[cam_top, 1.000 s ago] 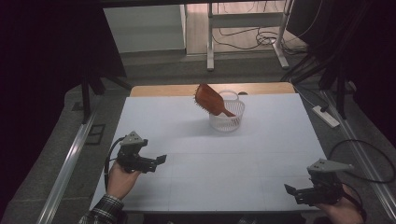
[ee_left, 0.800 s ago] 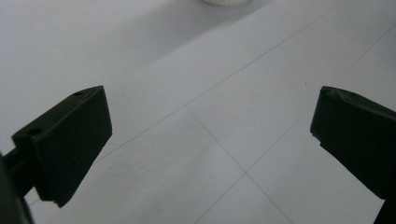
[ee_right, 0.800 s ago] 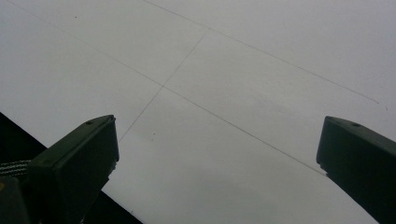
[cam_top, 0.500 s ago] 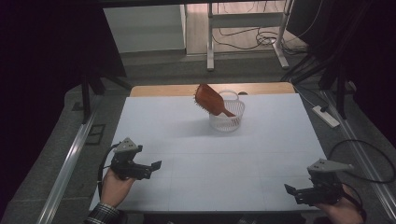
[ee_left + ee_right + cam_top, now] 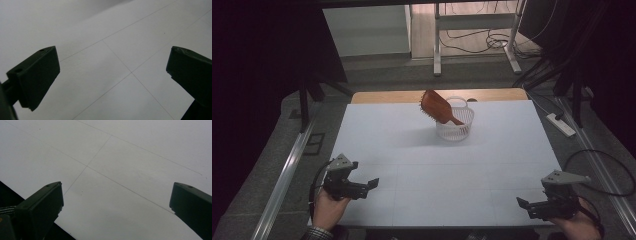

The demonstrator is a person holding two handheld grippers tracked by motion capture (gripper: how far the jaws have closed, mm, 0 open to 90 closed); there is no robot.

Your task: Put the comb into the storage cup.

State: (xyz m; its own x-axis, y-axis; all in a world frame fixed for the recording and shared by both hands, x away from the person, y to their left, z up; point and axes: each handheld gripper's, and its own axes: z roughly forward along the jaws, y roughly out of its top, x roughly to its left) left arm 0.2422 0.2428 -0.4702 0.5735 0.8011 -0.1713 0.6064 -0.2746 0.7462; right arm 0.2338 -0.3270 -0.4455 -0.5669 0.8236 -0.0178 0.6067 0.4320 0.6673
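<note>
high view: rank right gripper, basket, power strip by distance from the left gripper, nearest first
From the left gripper, at the near left of the table:
1. Basket, far centre, with the brown hairbrush leaning in it.
2. Right gripper, near right corner.
3. Power strip, on the floor past the table's right edge.

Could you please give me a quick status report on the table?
Both grippers, left and right, open, empty, near edge. Hairbrush propped in white basket, far side. Nothing between.
</note>
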